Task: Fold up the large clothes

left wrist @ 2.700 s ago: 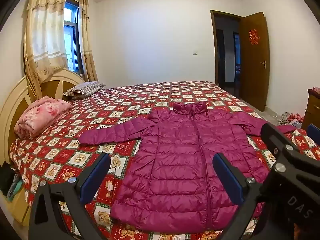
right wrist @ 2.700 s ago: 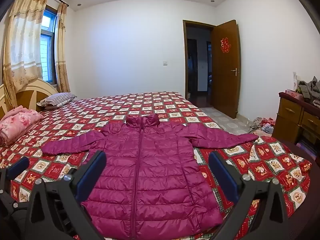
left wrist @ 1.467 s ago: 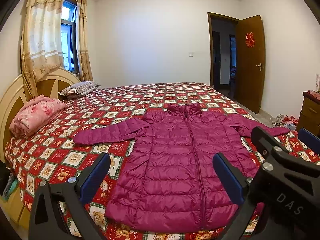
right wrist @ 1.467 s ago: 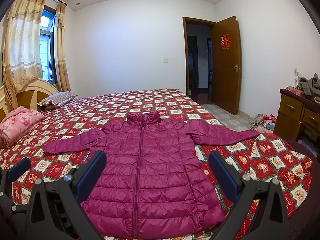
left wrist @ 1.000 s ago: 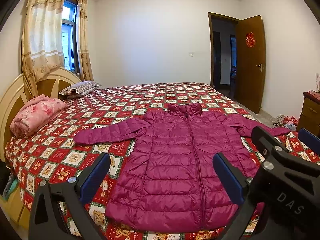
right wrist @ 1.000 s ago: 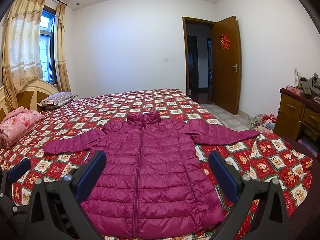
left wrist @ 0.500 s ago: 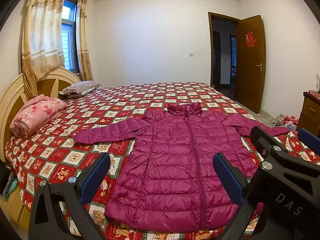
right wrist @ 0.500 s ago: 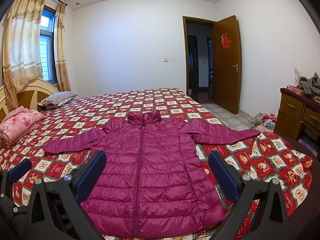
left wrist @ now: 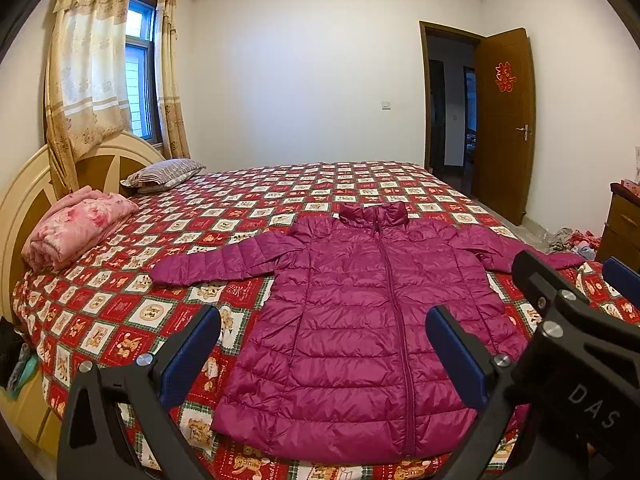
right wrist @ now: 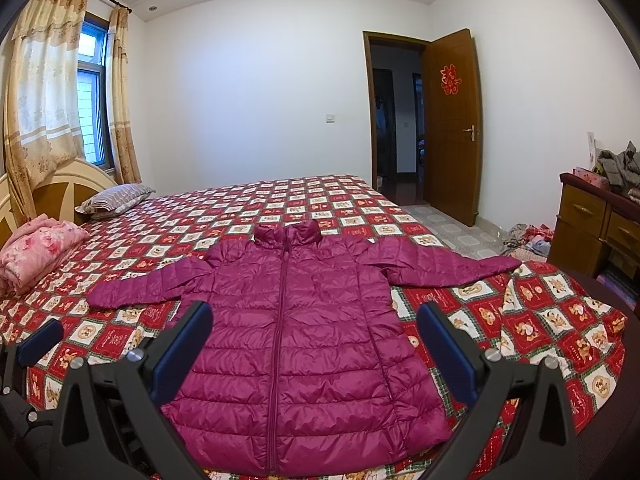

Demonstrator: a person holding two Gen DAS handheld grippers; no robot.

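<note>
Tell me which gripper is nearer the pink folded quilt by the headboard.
Left. The left gripper hovers over the jacket's hem on the quilt's side; the right gripper sits beside it, farther from the headboard.

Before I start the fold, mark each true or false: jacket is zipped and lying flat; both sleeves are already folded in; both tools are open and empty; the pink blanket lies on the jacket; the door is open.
1. The jacket is zipped and lies flat on the bed. True.
2. Both sleeves are folded in. False: both are spread out to the sides.
3. The left tool and right tool are open and empty. True.
4. The pink blanket lies on the jacket. False: it sits apart, by the headboard.
5. The door is open. True.
</note>
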